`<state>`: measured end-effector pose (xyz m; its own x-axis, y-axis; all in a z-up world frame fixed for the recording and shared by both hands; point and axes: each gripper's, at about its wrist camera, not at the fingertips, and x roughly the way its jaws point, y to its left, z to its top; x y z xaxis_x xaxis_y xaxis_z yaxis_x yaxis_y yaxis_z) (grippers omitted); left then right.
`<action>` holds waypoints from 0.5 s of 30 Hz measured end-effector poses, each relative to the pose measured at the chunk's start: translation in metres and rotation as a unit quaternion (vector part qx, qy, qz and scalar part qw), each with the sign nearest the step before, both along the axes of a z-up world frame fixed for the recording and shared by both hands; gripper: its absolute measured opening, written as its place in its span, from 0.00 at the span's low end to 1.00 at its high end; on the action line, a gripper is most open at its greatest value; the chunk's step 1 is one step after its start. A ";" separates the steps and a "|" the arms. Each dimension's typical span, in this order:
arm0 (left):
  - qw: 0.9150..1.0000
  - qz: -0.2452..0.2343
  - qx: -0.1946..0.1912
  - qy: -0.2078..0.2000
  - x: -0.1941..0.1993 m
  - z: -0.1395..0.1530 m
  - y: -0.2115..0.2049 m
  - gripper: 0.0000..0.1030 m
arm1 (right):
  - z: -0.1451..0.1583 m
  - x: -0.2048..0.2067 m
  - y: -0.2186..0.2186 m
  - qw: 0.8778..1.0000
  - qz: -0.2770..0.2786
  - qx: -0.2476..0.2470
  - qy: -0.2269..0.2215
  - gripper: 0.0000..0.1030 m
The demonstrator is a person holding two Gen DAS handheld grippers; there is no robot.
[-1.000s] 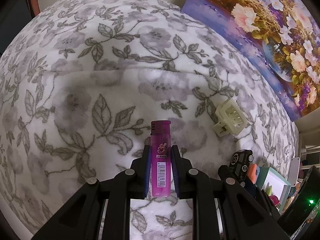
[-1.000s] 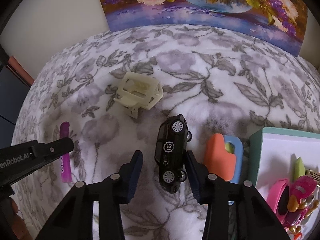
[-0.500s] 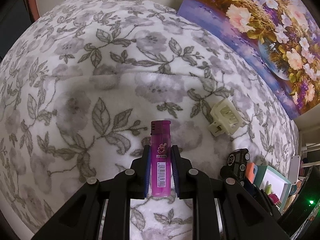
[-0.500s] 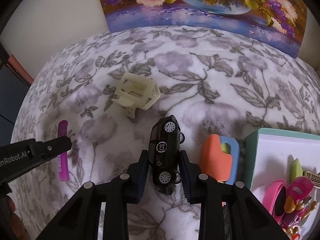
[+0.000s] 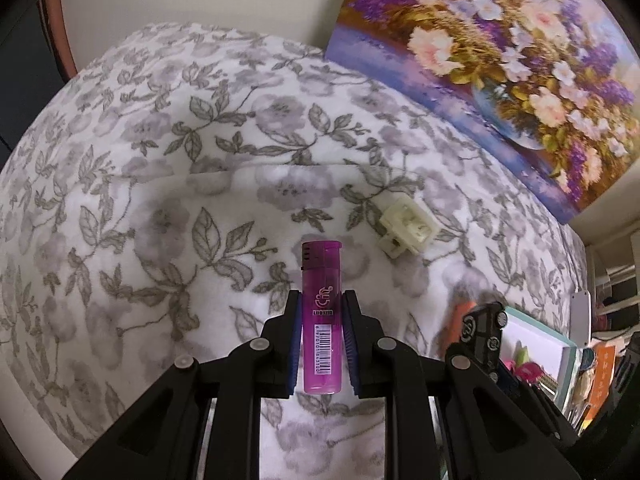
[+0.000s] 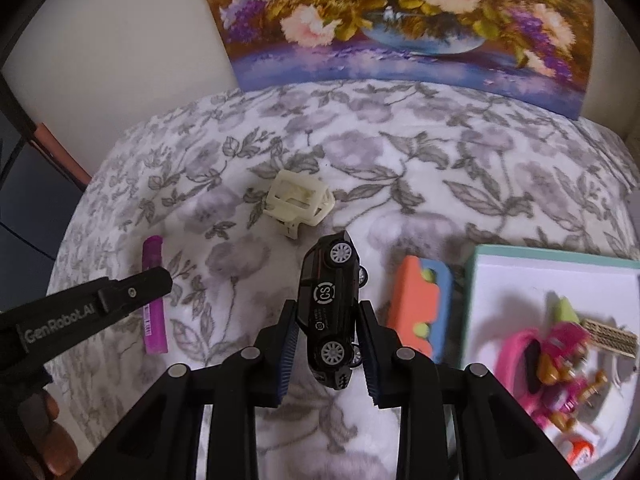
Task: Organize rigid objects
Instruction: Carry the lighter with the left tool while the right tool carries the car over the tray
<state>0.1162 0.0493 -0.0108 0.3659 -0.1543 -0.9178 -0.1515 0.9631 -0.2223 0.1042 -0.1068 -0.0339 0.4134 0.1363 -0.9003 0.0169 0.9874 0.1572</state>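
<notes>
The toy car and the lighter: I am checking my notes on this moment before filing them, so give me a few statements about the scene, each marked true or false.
1. The right gripper is shut on the black toy car. True.
2. The left gripper holds the cream plastic piece. False: it is shut on the purple lighter; the cream piece lies alone on the floral blanket.
3. The orange and blue toy lies inside the teal-rimmed box. False: it lies on the blanket beside the box.
4. A flower painting stands behind the blanket. True.

Floral blanket (image 5: 160, 184) — flower painting (image 6: 400, 20) behind
</notes>
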 end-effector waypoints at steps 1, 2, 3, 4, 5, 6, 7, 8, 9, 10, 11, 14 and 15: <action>1.000 -0.003 -0.001 -0.003 -0.004 0.003 -0.002 0.20 | 0.004 -0.005 -0.003 1.000 -0.003 -0.002 -0.001 0.30; 1.000 -0.005 -0.003 -0.006 -0.007 0.006 -0.004 0.20 | 0.007 -0.009 -0.006 1.000 -0.006 -0.003 -0.001 0.30; 1.000 -0.008 -0.007 -0.009 -0.011 0.009 -0.007 0.20 | 0.010 -0.015 -0.010 1.000 -0.011 -0.002 0.000 0.30; 1.000 -0.013 -0.011 -0.011 -0.016 0.012 -0.010 0.20 | 0.012 -0.020 -0.013 1.000 -0.016 0.000 0.001 0.30; 1.000 -0.020 -0.011 -0.015 -0.020 0.015 -0.014 0.20 | 0.014 -0.024 -0.017 1.000 -0.023 0.001 0.004 0.30; 0.999 -0.028 -0.011 -0.018 -0.024 0.018 -0.019 0.20 | 0.016 -0.030 -0.022 0.999 -0.031 0.001 0.007 0.30; 0.999 -0.037 -0.013 -0.023 -0.029 0.022 -0.025 0.20 | 0.018 -0.034 -0.027 0.999 -0.039 -0.001 0.010 0.30; 0.998 -0.045 -0.017 -0.027 -0.033 0.025 -0.030 0.20 | 0.020 -0.039 -0.031 0.999 -0.046 -0.002 0.012 0.30; 0.998 -0.053 -0.019 -0.030 -0.037 0.028 -0.035 0.20 | 0.021 -0.044 -0.035 0.999 -0.052 -0.002 0.012 0.30; 0.997 -0.060 -0.019 -0.034 -0.040 0.030 -0.040 0.20 | 0.024 -0.048 -0.039 0.998 -0.057 -0.002 0.012 0.30; 0.997 -0.067 -0.015 -0.038 -0.044 0.033 -0.046 0.20 | 0.027 -0.053 -0.043 0.998 -0.062 -0.003 0.011 0.30; 0.995 -0.090 0.001 -0.045 -0.054 0.036 -0.064 0.20 | 0.035 -0.064 -0.055 0.997 -0.071 -0.013 0.005 0.30; 0.994 -0.099 0.002 -0.046 -0.058 0.037 -0.070 0.20 | 0.037 -0.069 -0.059 0.997 -0.076 -0.017 0.005 0.30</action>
<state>0.0580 -0.0210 0.0261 0.4111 -0.2289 -0.8824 0.0624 0.9727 -0.2233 0.0351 -0.1662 0.0032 0.4172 0.0417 -0.9079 0.1681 0.9782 0.1221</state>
